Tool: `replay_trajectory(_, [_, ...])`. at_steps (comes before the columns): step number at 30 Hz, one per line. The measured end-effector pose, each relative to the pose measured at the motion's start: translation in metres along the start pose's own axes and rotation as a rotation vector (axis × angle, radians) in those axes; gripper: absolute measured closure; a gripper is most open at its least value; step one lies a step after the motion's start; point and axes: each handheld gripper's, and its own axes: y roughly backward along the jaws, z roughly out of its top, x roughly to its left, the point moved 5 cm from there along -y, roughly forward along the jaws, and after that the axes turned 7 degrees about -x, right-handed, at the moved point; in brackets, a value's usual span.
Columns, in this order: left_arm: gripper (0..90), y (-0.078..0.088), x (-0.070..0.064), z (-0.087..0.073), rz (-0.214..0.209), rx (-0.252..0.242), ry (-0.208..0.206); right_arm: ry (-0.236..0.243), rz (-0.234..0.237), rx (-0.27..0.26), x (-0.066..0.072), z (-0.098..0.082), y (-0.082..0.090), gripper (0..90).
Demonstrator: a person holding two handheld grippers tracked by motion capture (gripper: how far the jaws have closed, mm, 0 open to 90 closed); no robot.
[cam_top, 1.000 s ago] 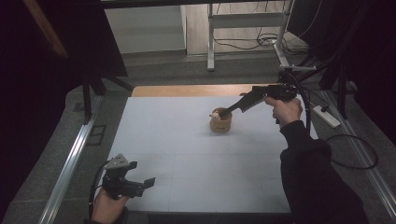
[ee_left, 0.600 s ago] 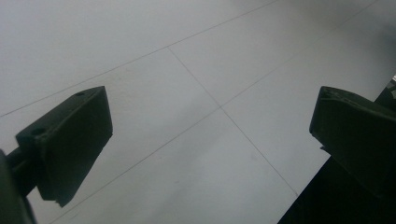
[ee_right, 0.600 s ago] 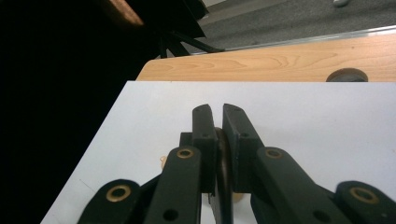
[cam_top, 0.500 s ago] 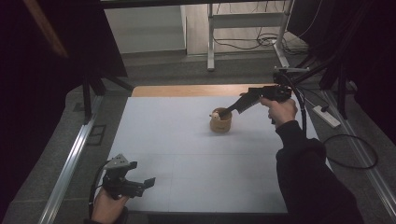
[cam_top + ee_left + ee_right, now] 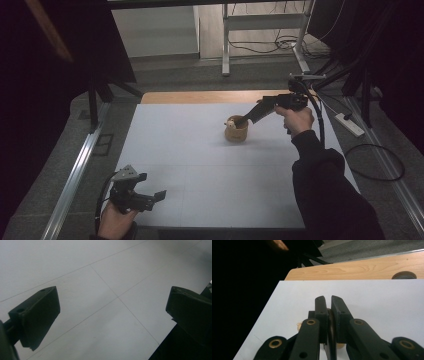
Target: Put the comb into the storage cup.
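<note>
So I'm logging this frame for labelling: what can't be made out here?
- High view: what sits inside the small wooden cup; too small, and the right gripper covers its rim.
- Right gripper view: most of the cup, hidden behind the jaws, closed on its rim.
- Left gripper view: the left gripper body, cut off at the bottom edge.

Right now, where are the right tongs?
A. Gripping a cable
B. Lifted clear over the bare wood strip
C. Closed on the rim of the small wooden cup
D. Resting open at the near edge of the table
C: in the high view the right tongs reach the rim of the wooden cup, and the right gripper view shows the jaws pinched on a thin tan wall.
</note>
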Motion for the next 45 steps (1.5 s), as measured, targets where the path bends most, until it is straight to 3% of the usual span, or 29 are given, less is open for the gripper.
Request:
replay_trajectory(26, [0.0, 0.000, 0.000, 0.000, -0.007, 0.002, -0.003, -0.010, 0.001, 0.021, -0.003, -0.010, -0.015, 84.0])
replay_trajectory(40, [0.0, -0.001, 0.000, 0.000, -0.005, 0.005, -0.001, -0.062, 0.006, 0.012, -0.020, -0.014, -0.013, 82.9])
replay_trajectory(45, [0.0, -0.001, 0.000, 0.000, -0.005, 0.006, -0.001, -0.049, -0.006, 0.015, -0.024, -0.016, -0.012, 82.4])
